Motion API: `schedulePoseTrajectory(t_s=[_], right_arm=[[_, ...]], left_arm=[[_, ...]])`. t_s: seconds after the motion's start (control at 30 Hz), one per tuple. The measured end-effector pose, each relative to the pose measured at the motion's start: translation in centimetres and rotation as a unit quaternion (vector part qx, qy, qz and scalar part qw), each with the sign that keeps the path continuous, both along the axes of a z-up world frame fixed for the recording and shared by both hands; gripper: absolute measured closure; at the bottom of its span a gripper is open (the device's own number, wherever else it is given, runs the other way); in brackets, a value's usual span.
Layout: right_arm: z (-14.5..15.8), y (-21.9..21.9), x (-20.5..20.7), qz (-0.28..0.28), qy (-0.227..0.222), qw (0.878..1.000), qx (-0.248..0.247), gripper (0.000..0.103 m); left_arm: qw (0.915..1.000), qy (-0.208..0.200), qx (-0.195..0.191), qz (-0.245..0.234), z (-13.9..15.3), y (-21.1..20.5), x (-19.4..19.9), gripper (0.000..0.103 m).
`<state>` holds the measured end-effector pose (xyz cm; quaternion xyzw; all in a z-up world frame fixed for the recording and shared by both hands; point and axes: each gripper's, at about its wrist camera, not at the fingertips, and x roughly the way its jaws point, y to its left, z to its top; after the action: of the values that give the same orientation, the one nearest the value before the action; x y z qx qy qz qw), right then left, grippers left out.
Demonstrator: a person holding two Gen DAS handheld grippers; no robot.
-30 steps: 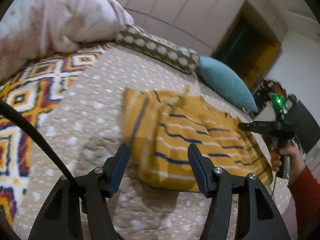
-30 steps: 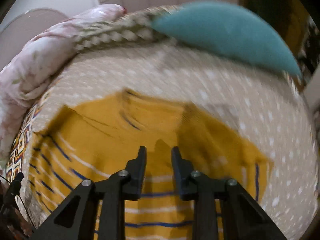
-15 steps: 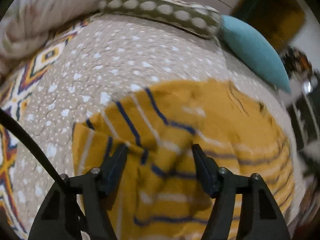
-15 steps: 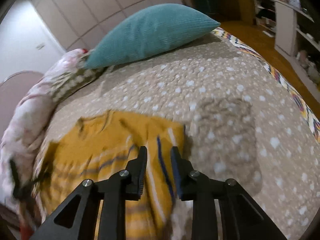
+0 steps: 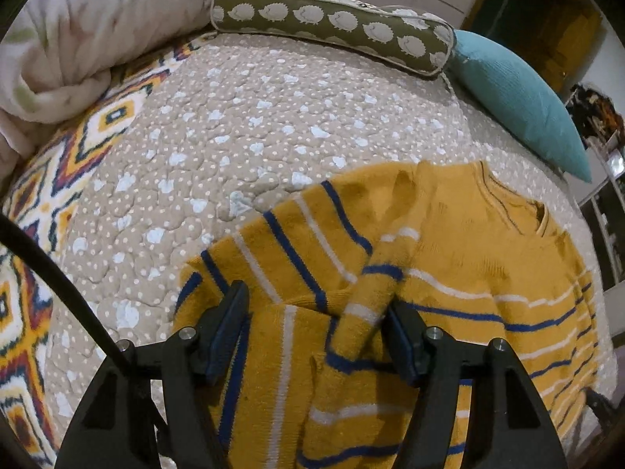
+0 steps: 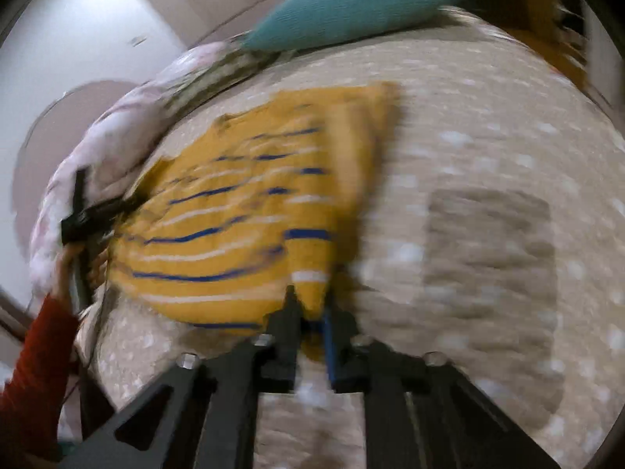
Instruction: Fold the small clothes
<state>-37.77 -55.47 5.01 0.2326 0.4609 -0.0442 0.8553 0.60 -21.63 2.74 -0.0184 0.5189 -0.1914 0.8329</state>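
A mustard sweater (image 5: 461, 258) with blue and white stripes lies on the beige dotted bedspread (image 5: 242, 125). One sleeve (image 5: 371, 297) is folded across its body. My left gripper (image 5: 316, 316) hovers low over the sweater's near left part, open, with the sleeve lying loose between its fingers beside the right one. In the blurred right wrist view, my right gripper (image 6: 310, 312) is shut on the near corner of the sweater (image 6: 250, 203), and yellow cloth shows between its fingers. At that view's left edge, a hand (image 6: 64, 269) in a red sleeve holds the other tool.
A teal pillow (image 5: 519, 93) and an olive bolster with sheep print (image 5: 332, 19) lie at the head of the bed. A pink floral duvet (image 5: 78, 31) is bunched at the far left, above a bright zigzag border (image 5: 35, 211). Dotted bedspread (image 6: 488, 179) stretches right of the sweater.
My left gripper came in low over the sweater and then held still. My right gripper swung to the sweater's right edge and shut on its corner.
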Motion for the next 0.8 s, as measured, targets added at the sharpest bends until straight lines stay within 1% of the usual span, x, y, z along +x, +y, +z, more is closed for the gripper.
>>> schedulePoseTrajectory(t_s=[0.03, 0.07, 0.1, 0.17, 0.23, 0.33, 0.4, 0.43, 0.47, 0.5, 0.57, 0.67, 0.73, 0.8], right_arm=[[-0.2, -1.2, -0.9, -0.023, 0.0, 1.0, 0.006, 0.097], [-0.2, -1.8, -1.5, -0.034, 0.0, 0.999, 0.009, 0.097], [-0.1, -2.0, -1.8, -0.039, 0.002, 0.999, 0.005, 0.096], [0.4, -2.2, -2.4, -0.043, 0.008, 0.999, -0.023, 0.096], [1.2, -2.3, -3.3, -0.048, 0.001, 0.999, -0.023, 0.096], [2.8, -2.0, -4.5, -0.054, -0.019, 0.998, -0.039, 0.092], [3.7, -1.5, -4.8, -0.051, -0.03, 0.997, -0.054, 0.079], [4.0, -0.9, -4.6, -0.046, -0.033, 0.996, -0.063, 0.076], [4.3, -0.5, -4.4, -0.042, -0.034, 0.996, -0.071, 0.07], [4.5, 0.0, -4.1, -0.038, -0.034, 0.996, -0.078, 0.067], [4.7, 0.5, -3.5, -0.035, -0.035, 0.995, -0.084, 0.066], [4.4, 0.8, -3.1, -0.039, -0.033, 0.996, -0.071, 0.066], [4.1, 1.0, -3.0, -0.039, -0.032, 0.997, -0.064, 0.066], [4.0, 1.6, -3.0, -0.035, -0.032, 0.997, -0.064, 0.064]], left_arm=[[0.9999, 0.006, -0.01, 0.005, -0.1, 0.3, 0.2, 0.038], [0.9996, 0.013, -0.022, 0.01, -0.1, 0.7, 0.4, 0.038], [0.9993, 0.017, -0.029, 0.013, 0.0, 0.8, 0.5, 0.038], [0.998, 0.031, -0.049, 0.024, 0.3, 1.7, 1.0, 0.038], [0.9969, 0.035, -0.059, 0.038, 0.8, 2.5, 1.3, 0.038], [0.9972, 0.023, -0.056, 0.043, 1.9, 3.4, 1.2, 0.038], [0.9979, 0.008, -0.047, 0.042, 2.8, 3.7, 0.8, 0.038], [0.9983, -0.002, -0.039, 0.043, 3.3, 3.8, 0.4, 0.038], [0.9984, -0.006, -0.035, 0.043, 3.6, 3.9, 0.2, 0.038], [0.9984, -0.009, -0.035, 0.044, 3.9, 4.1, -0.1, 0.038], [0.9979, -0.006, -0.042, 0.05, 4.2, 4.5, -0.4, 0.038], [0.9965, 0.001, -0.052, 0.066, 4.5, 5.5, -0.3, 0.037], [0.9956, -0.003, -0.05, 0.08, 4.8, 6.2, 0.1, 0.037], [0.9953, -0.008, -0.051, 0.081, 5.3, 6.7, 0.2, 0.037]])
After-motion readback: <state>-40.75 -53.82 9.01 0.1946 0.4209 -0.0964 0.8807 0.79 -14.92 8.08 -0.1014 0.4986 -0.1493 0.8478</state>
